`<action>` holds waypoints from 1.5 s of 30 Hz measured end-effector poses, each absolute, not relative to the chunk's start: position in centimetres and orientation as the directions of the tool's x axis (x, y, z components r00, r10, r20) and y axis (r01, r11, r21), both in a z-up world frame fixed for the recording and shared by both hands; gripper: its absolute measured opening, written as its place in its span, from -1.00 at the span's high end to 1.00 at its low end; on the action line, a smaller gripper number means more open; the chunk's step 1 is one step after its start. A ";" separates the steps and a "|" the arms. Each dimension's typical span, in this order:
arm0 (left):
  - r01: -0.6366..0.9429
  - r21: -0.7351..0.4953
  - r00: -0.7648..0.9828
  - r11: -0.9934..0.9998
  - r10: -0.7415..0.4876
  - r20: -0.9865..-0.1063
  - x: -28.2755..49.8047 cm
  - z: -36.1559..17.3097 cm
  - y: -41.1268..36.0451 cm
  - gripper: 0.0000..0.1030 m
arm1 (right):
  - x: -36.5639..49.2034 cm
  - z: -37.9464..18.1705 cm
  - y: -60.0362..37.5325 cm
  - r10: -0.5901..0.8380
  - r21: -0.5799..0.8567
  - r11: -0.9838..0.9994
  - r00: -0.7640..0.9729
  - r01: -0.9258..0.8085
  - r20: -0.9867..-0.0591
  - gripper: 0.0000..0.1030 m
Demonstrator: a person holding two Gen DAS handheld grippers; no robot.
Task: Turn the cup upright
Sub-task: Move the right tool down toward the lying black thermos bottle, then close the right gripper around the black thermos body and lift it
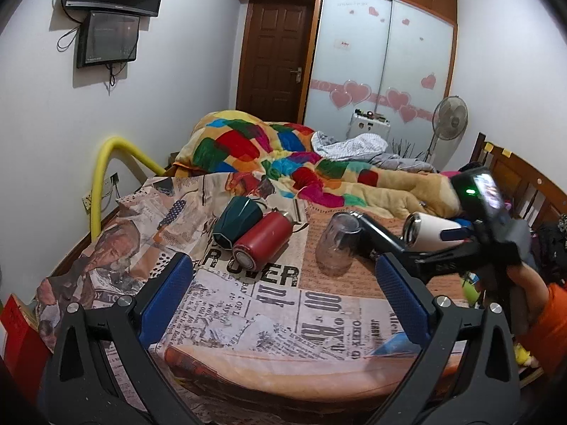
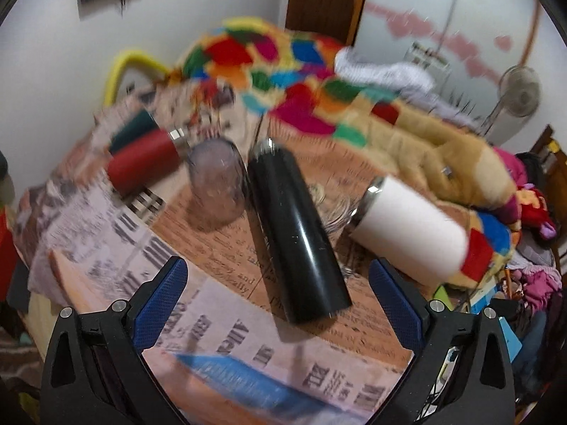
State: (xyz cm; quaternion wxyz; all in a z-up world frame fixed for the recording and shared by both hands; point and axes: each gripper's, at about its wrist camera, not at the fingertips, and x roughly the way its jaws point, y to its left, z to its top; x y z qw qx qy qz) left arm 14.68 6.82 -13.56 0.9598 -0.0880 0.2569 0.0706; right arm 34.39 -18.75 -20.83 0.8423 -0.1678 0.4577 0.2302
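Note:
Several cups lie on a newspaper-print cloth [image 1: 269, 304]. A red flask [image 1: 260, 244] lies on its side beside a dark green cup [image 1: 236, 222]. A clear plastic cup [image 1: 336, 244] stands upside down. A black flask [image 2: 297, 233] and a white flask [image 2: 411, 226] lie on their sides. My left gripper [image 1: 283, 301] is open and empty, in front of the red flask. My right gripper [image 2: 276, 308] is open and empty, its fingers either side of the black flask's near end, not touching. In the left wrist view the right gripper [image 1: 425, 251] sits over the black flask.
A colourful patchwork blanket [image 1: 283, 156] lies heaped behind the cups. A yellow rail [image 1: 106, 177] stands at the left by the wall. A wooden headboard [image 1: 524, 184] and clutter are on the right. The cloth's front edge [image 1: 283, 361] is close below my left gripper.

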 end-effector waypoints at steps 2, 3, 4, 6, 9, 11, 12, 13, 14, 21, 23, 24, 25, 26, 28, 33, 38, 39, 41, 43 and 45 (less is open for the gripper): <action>-0.182 -0.131 0.853 0.975 0.090 -0.514 15.2 -14.2 6.9 -1.00 | 36.0 -22.0 -18.3 0.222 -0.062 0.825 0.422 -0.561 -0.879 -0.80; -0.180 -0.135 0.851 0.974 0.085 -0.518 15.5 -14.5 7.0 -1.00 | 36.8 -22.4 -18.0 0.215 -0.060 0.823 0.408 -0.565 -0.887 -0.79; -0.179 -0.139 0.848 0.974 0.081 -0.524 15.8 -14.7 7.1 -1.00 | 37.4 -22.9 -17.7 0.207 -0.060 0.819 0.391 -0.570 -0.897 -0.79; -0.179 -0.141 0.843 0.974 0.077 -0.533 16.3 -15.2 7.2 -1.00 | 38.2 -23.9 -17.3 0.185 -0.064 0.812 0.360 -0.580 -0.914 -0.71; -0.183 -0.135 0.835 0.974 0.082 -0.544 16.6 -15.6 7.1 -1.00 | 38.7 -24.9 -16.7 0.150 -0.093 0.801 0.348 -0.592 -0.925 -0.66; -0.185 -0.134 0.831 0.974 0.082 -0.550 16.8 -15.8 7.1 -1.00 | 38.9 -25.5 -16.5 0.130 -0.112 0.790 0.344 -0.602 -0.930 -0.63; -0.186 -0.135 0.829 0.973 0.082 -0.553 16.9 -15.9 7.1 -1.00 | 39.1 -25.7 -16.5 0.124 -0.116 0.788 0.340 -0.605 -0.932 -0.62; -0.187 -0.135 0.828 0.973 0.082 -0.554 16.9 -16.0 7.2 -1.00 | 39.4 -26.0 -16.4 0.117 -0.119 0.785 0.335 -0.608 -0.935 -0.62; -0.190 -0.135 0.827 0.972 0.084 -0.556 17.0 -16.1 7.2 -1.00 | 39.8 -26.3 -16.2 0.107 -0.126 0.782 0.332 -0.610 -0.937 -0.58; -0.202 -0.133 0.825 0.970 0.096 -0.556 16.9 -16.3 7.4 -1.00 | 40.8 -27.1 -16.1 0.124 -0.075 0.786 0.275 -0.614 -0.953 -0.20; -0.205 -0.132 0.826 0.970 0.099 -0.554 16.8 -16.1 7.4 -1.00 | 40.3 -27.1 -15.9 0.114 -0.087 0.788 0.284 -0.610 -0.952 -0.20; -0.205 -0.131 0.828 0.970 0.101 -0.552 16.7 -16.0 7.3 -1.00 | 40.1 -27.2 -16.0 0.111 -0.092 0.788 0.288 -0.609 -0.951 -0.20; -0.206 -0.130 0.830 0.970 0.102 -0.549 16.6 -15.9 7.3 -1.00 | 40.0 -27.2 -16.1 0.112 -0.089 0.791 0.288 -0.605 -0.951 -0.20; -0.205 -0.128 0.832 0.970 0.104 -0.546 16.5 -15.6 7.2 -1.00 | 39.8 -27.2 -16.3 0.118 -0.081 0.796 0.285 -0.600 -0.951 -0.20; -0.204 -0.124 0.837 0.971 0.107 -0.536 16.3 -15.3 7.0 -1.00 | 39.3 -27.1 -16.8 0.127 -0.070 0.805 0.286 -0.589 -0.950 -0.19; -0.197 -0.118 0.848 0.973 0.109 -0.518 15.7 -14.3 6.5 -1.00 | 38.4 -25.7 -18.0 0.132 -0.079 0.817 0.318 -0.572 -0.939 -0.19; -0.190 -0.121 0.862 0.974 0.106 -0.496 15.1 -13.5 6.0 -1.00 | 37.1 -23.1 -19.1 0.149 -0.100 0.819 0.377 -0.566 -0.914 -0.19; -0.187 -0.121 0.865 0.975 0.105 -0.491 15.0 -13.2 6.0 -1.00 | 36.7 -22.3 -19.4 0.160 -0.098 0.818 0.389 -0.566 -0.907 -0.19; -0.185 -0.122 0.870 0.975 0.105 -0.482 14.6 -12.9 5.7 -1.00 | 36.0 -20.9 -19.7 0.173 -0.107 0.815 0.416 -0.569 -0.893 -0.19; -0.182 -0.123 0.875 0.975 0.104 -0.473 14.4 -12.5 5.6 -1.00 | 35.0 -19.4 -19.8 0.189 -0.120 0.811 0.449 -0.573 -0.874 -0.19; -0.179 -0.123 0.880 0.976 0.103 -0.465 14.1 -12.2 5.6 -1.00 | 34.3 -17.9 -19.6 0.214 -0.117 0.805 0.470 -0.581 -0.857 -0.19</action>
